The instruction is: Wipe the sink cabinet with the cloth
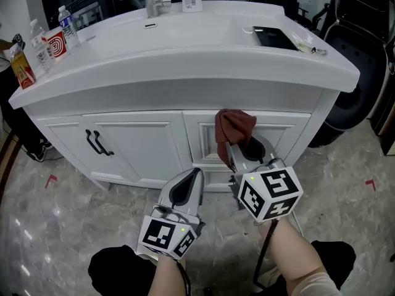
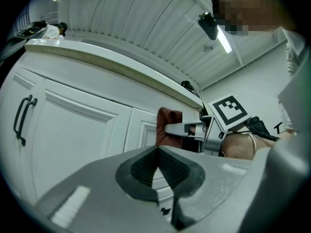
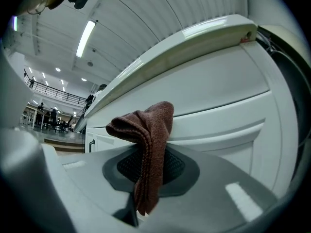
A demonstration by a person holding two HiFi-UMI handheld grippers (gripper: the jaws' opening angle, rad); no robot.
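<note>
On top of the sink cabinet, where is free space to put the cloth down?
The countertop is bare between the basin and the flat black item, and along its front edge. The left end is crowded: bottles, a red-patterned cup, an orange carton. The right end holds that black item. The right gripper holds the cloth.

Rough nap against hard gloss

We see the cloth (image 3: 146, 140) in our right gripper (image 3: 146, 166) as brown terry, rough and matt; the gripper itself is smooth matt grey plastic with dark ribbed pads (image 3: 175, 168). Just ahead of it the sink cabinet (image 1: 142, 143) is smooth white with a satin sheen, its handles (image 1: 99, 143) dark and matt. Above it the tabletop (image 1: 185, 48) is glossy white; beneath it the floor (image 1: 55, 227) looks like polished stone.
</note>
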